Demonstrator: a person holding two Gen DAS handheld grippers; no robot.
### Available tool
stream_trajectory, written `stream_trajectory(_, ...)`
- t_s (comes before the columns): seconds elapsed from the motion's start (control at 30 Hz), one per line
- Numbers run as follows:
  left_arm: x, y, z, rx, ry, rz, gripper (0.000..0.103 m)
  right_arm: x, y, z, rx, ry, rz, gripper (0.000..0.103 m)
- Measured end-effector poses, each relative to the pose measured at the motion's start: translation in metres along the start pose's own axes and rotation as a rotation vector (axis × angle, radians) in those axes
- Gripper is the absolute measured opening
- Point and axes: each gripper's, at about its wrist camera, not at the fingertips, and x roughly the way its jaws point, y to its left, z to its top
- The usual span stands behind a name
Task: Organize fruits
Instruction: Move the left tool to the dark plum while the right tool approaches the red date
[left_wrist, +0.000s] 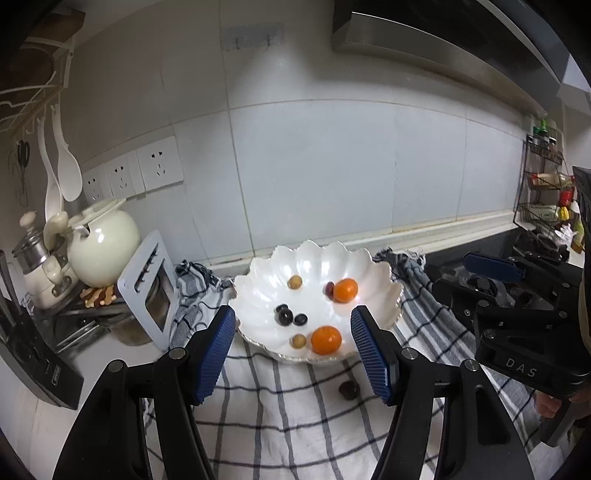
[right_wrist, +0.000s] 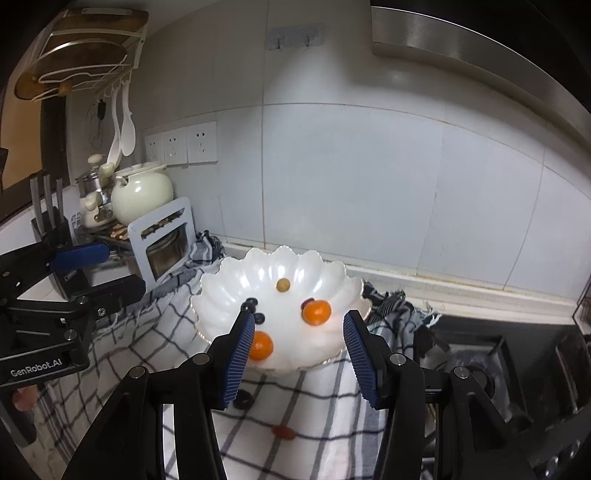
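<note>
Progress: the white scalloped bowl (left_wrist: 380, 291) already held most of the fruit. From left to right in the left wrist view, it contained a cluster of dark grapes (left_wrist: 285, 315), two small tan fruits (left_wrist: 294, 282) (left_wrist: 297, 341), a near orange kumquat (left_wrist: 325, 339), and a far orange kumquat (left_wrist: 345, 290) with a red fruit (left_wrist: 329, 288) touching it. Remaining work: two pieces lay outside the bowl on the checked cloth (right_wrist: 317, 398). One was a dark fruit (right_wrist: 243, 399) just in front of the bowl, and the other a small red fruit (right_wrist: 283, 432), possibly a jujube; blur prevented identification.

Grippers: the left gripper (left_wrist: 293, 352) was spread wide and empty, above the near rim of the bowl. The right gripper (right_wrist: 299, 356) was likewise spread and empty, directly above the two stray pieces.

Clearance: at left, a pale blue frame (left_wrist: 146, 291) leaned just beside the bowl, with a cream teapot (left_wrist: 101, 251) behind it. The tiled wall stood close behind the bowl. At right, the gas hob (right_wrist: 476, 365) adjoined the cloth edge. Open room lay on the cloth in front of the bowl.
</note>
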Motion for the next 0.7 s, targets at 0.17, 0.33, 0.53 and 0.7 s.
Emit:
stream_trajectory(0.17,0.000,-0.002,-0.016,0.007,0.016,-0.021,0.064,-0.002,0.004,-0.017,0.011,0.013,0.005,0.052)
stream_trajectory(0.33,0.002,-0.005,-0.033,0.032,0.019,-0.046,0.064,-0.001,0.009,-0.030,0.010,0.031,-0.004,0.052)
stream_trajectory(0.53,0.009,-0.009,-0.051,0.087,0.027,-0.068,0.064,0.005,0.015,-0.051,-0.005,0.071,-0.026,0.052)
stream_trajectory(0.7,0.020,-0.011,-0.065,0.122,0.048,-0.085,0.064,0.012,0.017,-0.066,-0.001,0.096,-0.037,0.052)
